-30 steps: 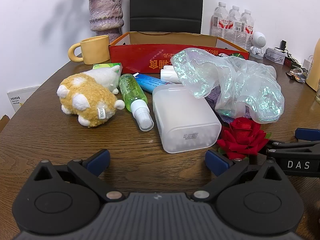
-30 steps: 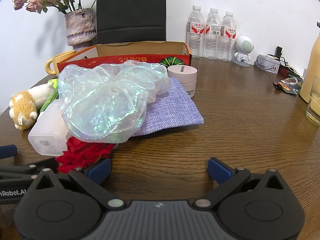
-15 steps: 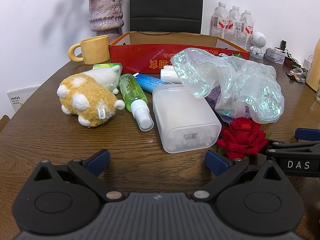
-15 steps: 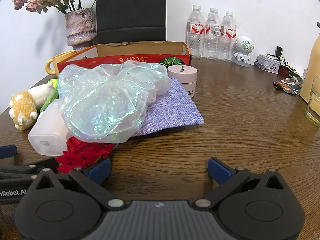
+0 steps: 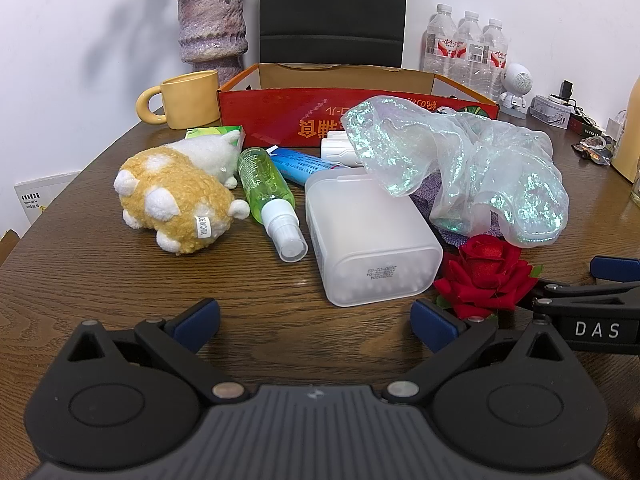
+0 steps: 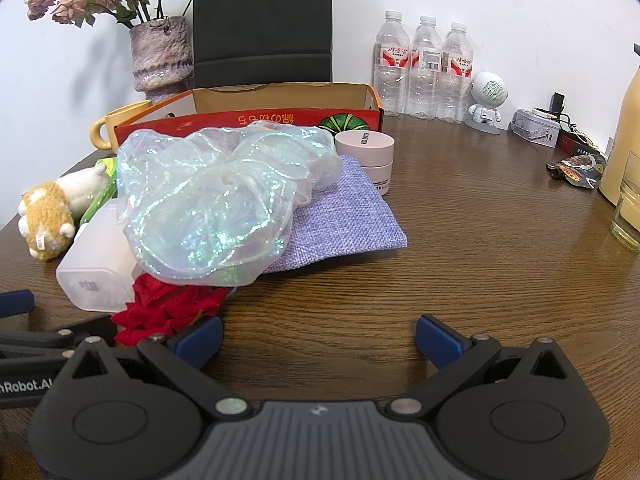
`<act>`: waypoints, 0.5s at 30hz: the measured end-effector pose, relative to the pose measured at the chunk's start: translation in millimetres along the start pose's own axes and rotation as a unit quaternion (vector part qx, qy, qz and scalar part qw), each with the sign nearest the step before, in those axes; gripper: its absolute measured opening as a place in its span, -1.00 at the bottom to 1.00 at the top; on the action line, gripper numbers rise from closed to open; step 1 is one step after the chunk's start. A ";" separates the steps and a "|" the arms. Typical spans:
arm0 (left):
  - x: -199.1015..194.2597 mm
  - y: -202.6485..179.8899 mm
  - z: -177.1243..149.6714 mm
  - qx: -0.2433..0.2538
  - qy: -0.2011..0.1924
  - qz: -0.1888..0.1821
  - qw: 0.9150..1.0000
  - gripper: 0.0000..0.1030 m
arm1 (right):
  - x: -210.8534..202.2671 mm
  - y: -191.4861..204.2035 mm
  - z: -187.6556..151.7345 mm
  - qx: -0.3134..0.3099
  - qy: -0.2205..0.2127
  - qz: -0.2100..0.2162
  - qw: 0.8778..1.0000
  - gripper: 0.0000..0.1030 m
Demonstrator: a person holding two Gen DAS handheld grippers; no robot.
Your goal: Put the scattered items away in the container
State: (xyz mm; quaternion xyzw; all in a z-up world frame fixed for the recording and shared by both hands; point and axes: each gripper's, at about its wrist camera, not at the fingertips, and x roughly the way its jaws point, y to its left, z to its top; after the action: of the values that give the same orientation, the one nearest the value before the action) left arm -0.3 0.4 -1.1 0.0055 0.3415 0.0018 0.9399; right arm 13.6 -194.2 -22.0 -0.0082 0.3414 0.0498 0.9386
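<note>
The scattered items lie in a heap at 12 o'clock from both grippers, just before the red box (image 5: 356, 116), probably waiting to be put in. The left gripper (image 5: 316, 320) is wide open and empty, near the frosted plastic box (image 5: 368, 240). The right gripper (image 6: 318, 340) also stands wide open, holding nothing, with the red rose (image 6: 168, 312) at its 10 o'clock.

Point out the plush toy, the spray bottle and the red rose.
plush toy (image 5: 176, 196), left wrist view, on its yellow back.
spray bottle (image 5: 264, 184), left wrist view, on the green body.
red rose (image 5: 486, 276), left wrist view, on the petals.
</note>
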 end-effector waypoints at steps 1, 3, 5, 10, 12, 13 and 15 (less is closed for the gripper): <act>0.0 0.0 0.0 0.000 0.000 0.000 1.000 1.00 | 0.0 0.0 0.0 0.000 0.000 0.000 1.000 1.00; 0.1 0.0 -0.2 0.000 0.000 0.000 1.000 1.00 | -0.1 0.0 -0.1 0.000 0.000 0.000 1.000 1.00; 0.2 0.1 -0.5 0.000 0.000 0.000 1.000 1.00 | -0.3 0.0 -0.1 0.000 0.000 0.000 1.000 1.00; 0.5 0.2 -1.4 0.000 0.000 0.000 1.000 1.00 | -0.6 -0.1 -0.3 0.000 0.000 0.000 1.000 1.00; 0.5 0.1 -1.8 0.000 0.000 0.000 1.000 1.00 | -0.5 -0.1 -0.6 0.000 0.000 0.000 1.000 1.00; 0.7 0.4 -2.0 0.000 0.000 0.000 1.000 1.00 | -0.3 -0.1 -0.8 0.000 0.000 0.000 1.000 1.00; 0.4 0.4 -0.9 0.000 0.000 0.000 1.000 1.00 | 0.0 -0.2 -1.1 0.000 0.000 0.000 1.000 1.00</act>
State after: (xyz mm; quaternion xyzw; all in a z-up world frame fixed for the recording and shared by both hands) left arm -0.6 0.9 -2.0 0.0057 0.3415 0.0019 0.9399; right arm 12.9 -194.5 -22.8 -0.0084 0.3414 0.0498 0.9386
